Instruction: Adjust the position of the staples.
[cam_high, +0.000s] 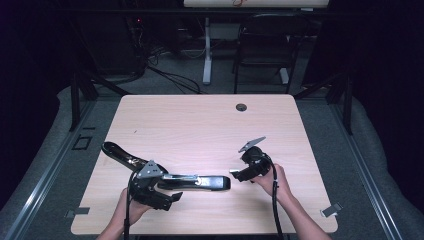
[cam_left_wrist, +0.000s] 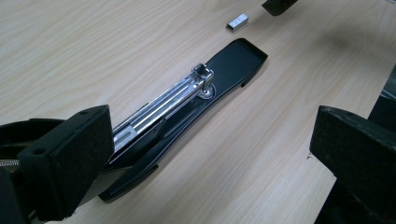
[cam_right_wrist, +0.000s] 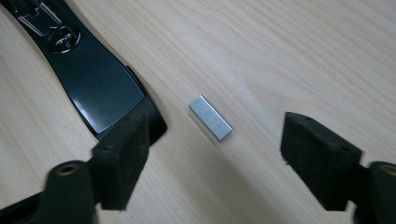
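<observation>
Your long black stapler (cam_left_wrist: 187, 116) lies opened flat, running from lower left to upper centre — that's done. The small silver staple strip (cam_right_wrist: 210, 117) sits mid-frame, unloaded; your right gripper (cam_right_wrist: 215, 158) straddles it with jaws apart, not yet gripping, and your left gripper (cam_left_wrist: 210, 163) gapes empty.

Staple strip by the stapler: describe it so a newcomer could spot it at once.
On the wooden table, find the opened black stapler. Just off its flat end, apart from it, lies the staple strip, between the right gripper's open jaws. It is small, silver and rectangular.
</observation>
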